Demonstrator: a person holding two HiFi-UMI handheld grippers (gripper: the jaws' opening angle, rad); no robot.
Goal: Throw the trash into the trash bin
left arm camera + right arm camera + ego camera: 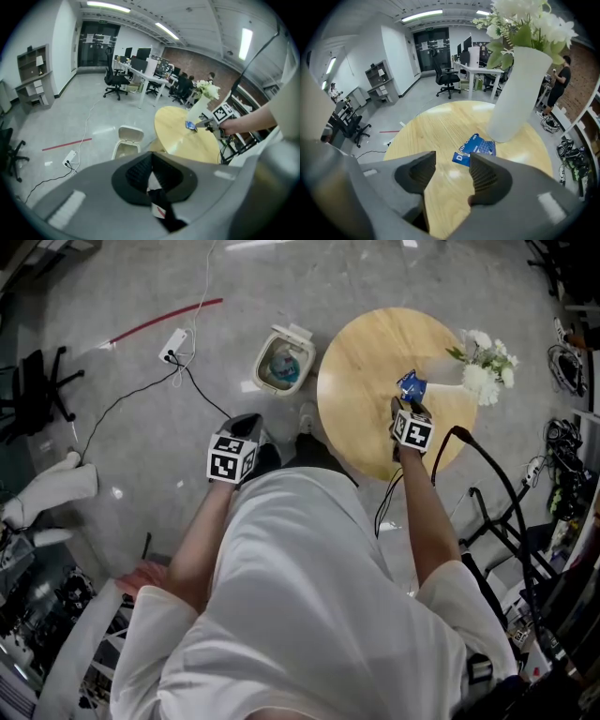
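Trash here is a blue wrapper [474,151] lying flat on the round wooden desk [440,126], just in front of the foot of the white vase [518,93]. In the right gripper view it sits just above centre, directly beyond the tips of the right gripper [452,164] and a little toward the right-hand jaw, whose tip covers its lower edge. Its long axis slants from lower left to upper right, so it lies obliquely across the gap and not squarely in it. Those jaws stand wide apart with only bare desk between them; nothing is held.

By my reading, the coming move is a short push forward and slightly right, with care not to nudge the vase close behind.

The left gripper [246,420] hangs over the floor at centre left of the head view, well away from the wrapper, its jaws drawn together. The trash bin [283,360], lid up, stands on the floor just left of the desk, nearer that left hand.
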